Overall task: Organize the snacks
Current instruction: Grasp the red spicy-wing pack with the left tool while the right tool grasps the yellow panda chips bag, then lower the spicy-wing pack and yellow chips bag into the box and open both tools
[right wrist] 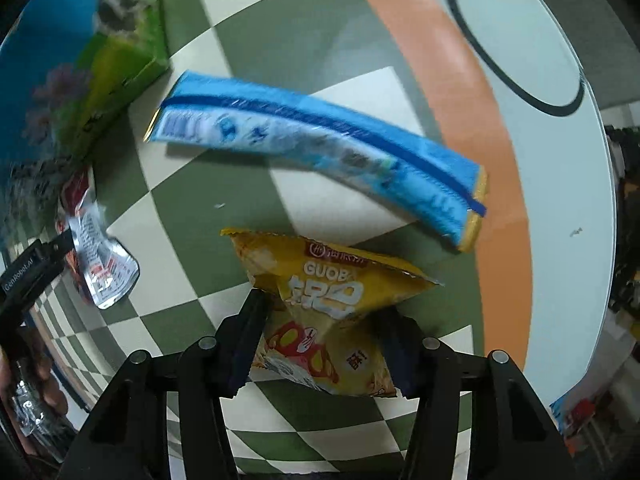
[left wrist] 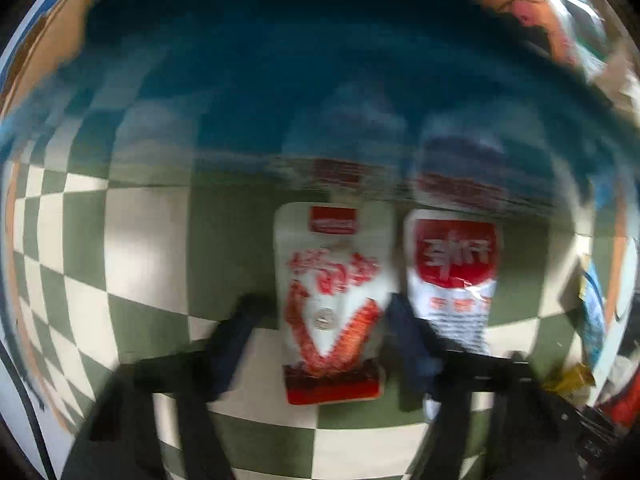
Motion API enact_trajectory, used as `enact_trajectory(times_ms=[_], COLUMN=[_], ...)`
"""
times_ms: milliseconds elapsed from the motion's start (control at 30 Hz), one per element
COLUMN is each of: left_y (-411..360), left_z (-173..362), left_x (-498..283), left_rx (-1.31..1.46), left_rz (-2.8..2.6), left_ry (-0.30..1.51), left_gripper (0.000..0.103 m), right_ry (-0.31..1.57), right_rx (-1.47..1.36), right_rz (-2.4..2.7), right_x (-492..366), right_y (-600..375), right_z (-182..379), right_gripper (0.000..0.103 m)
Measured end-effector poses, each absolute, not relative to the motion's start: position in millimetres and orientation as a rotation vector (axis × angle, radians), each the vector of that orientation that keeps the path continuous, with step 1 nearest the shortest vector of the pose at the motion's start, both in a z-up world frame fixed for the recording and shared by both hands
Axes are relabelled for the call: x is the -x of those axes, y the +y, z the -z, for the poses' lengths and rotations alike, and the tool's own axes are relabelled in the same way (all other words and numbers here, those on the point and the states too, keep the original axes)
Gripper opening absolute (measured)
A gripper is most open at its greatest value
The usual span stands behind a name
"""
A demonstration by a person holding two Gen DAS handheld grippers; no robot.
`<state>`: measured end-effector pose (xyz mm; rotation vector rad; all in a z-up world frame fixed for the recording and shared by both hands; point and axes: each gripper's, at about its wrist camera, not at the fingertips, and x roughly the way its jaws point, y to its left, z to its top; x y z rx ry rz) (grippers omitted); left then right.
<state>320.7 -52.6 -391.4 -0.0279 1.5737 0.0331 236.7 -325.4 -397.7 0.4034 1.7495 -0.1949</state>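
Note:
In the left wrist view a white snack packet with red print (left wrist: pixel 332 304) lies flat on the checkered cloth (left wrist: pixel 132 240), between the fingers of my left gripper (left wrist: pixel 324 312). The right finger touches its edge, while a strip of cloth shows beside the left finger, so the gripper is open. The picture is blurred. In the right wrist view my right gripper (right wrist: pixel 320 312) is shut on a yellow snack packet (right wrist: pixel 332 280), which is crumpled and pinched at the waist between both pads.
A second white packet with a red label (left wrist: pixel 452 264) lies right of the first. A blue box (left wrist: pixel 320 80) stands just behind both. A long blue packet (right wrist: pixel 320 148) lies beyond the yellow one. A silver packet (right wrist: pixel 100 264) is at the left. The round table's rim (right wrist: pixel 600 200) curves on the right.

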Motion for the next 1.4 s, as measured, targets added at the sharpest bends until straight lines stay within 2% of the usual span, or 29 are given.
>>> enact_trajectory(times_ms=[200, 533, 700, 900, 1133, 1400], left_y=[-53, -38, -47, -65, -50, -46], left_z=[388, 361, 343, 317, 268, 201], left_x=[-303, -255, -220, -215, -237, -306], left_rx=[-0.018, 0.08, 0.109, 0.122, 0.15, 0.182], left_rz=[-0.031, 0.014, 0.047, 0.094, 0.168, 0.246], left_ry=[1.598, 1.591, 1.57, 1.538, 1.478, 1.37], left_gripper=[0.046, 0.046, 0.046, 0.046, 0.046, 0.046], right_ry=[1.735, 1.699, 1.667, 1.641, 1.57, 1.418], right_rx=[-0.376, -0.379, -0.381, -0.385, -0.409, -0.43], right_rz=[0.168, 0.108, 0.057, -0.014, -0.12, -0.26], right_x=[-233, -217, -211, -210, -232, -286], right_y=[-301, -252, -237, -221, -210, -215], right_z=[394, 385, 364, 342, 296, 205], right_gripper=[0.05, 0.046, 0.043, 0.042, 0.042, 0.041])
